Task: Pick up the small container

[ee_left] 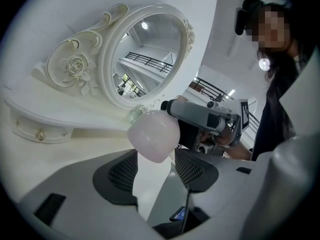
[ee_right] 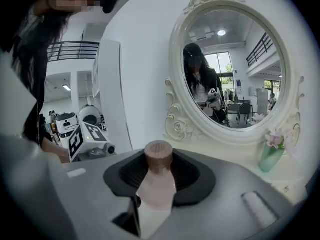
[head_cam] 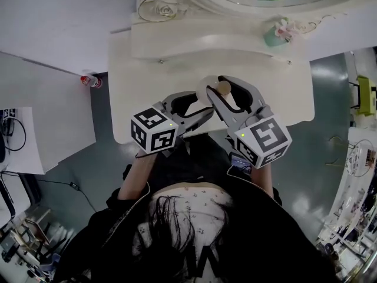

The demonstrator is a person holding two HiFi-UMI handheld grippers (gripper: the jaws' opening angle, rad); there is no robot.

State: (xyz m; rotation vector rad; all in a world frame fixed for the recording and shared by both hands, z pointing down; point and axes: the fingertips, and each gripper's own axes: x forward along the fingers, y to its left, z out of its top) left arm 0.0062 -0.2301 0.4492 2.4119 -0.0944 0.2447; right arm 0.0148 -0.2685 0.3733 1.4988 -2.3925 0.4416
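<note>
Head view: right gripper [head_cam: 222,84] tilted, clamping small container [head_cam: 224,88].

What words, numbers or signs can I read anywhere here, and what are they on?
No readable words or numbers.
Marker cubes: black-and-white square patterns, no letters.
Small container: no label shows.
Person's top: white print, cut off, unreadable.
</note>
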